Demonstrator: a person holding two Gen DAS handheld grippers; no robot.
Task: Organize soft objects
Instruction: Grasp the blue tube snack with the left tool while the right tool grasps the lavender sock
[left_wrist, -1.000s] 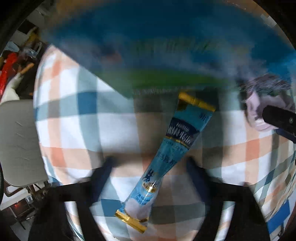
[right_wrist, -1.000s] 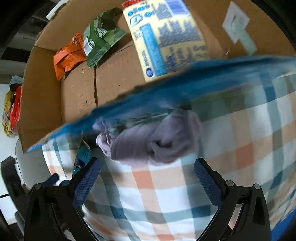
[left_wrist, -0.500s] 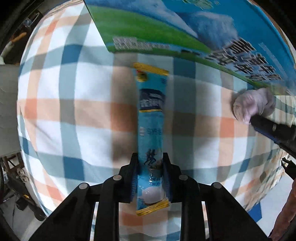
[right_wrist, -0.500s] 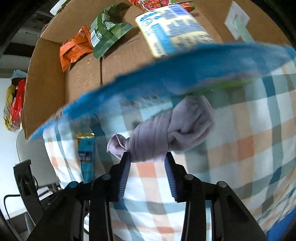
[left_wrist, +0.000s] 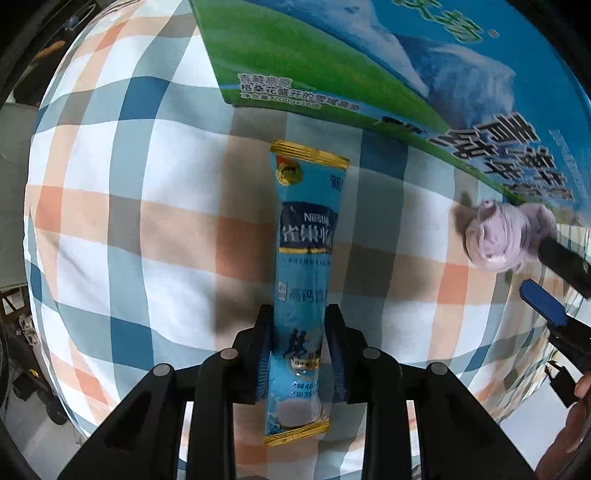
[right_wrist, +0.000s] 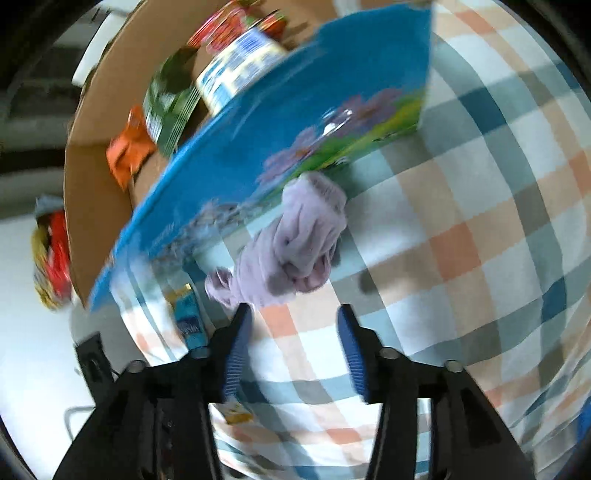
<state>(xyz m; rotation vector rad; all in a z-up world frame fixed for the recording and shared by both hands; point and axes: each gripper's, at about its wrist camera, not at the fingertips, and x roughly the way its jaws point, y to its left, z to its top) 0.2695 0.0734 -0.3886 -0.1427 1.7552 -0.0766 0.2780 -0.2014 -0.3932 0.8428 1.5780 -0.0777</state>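
Left tool (left_wrist: 297, 345) clenched low on a long light-blue foil sachet (left_wrist: 304, 266) lying on the checked cloth-covered desk (left_wrist: 147, 206), probably gripped at its near end for lifting into the cardboard box with blue printed sides (right_wrist: 236, 147) beyond. Right tool (right_wrist: 293, 354) released, parted around nothing, lilac knotted sock bundle (right_wrist: 295, 247) lying just ahead by the box wall; blurred view, contact unclear

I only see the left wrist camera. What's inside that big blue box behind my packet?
Observer: The right wrist view looks into the box: an orange packet lies on its cardboard floor.
Operator: Is the purple sock being squeezed?
Observer: No. The right tongs are open, with the sock on the cloth just ahead.
Operator: Anything else in there?
Observer: A green packet beside the orange one.
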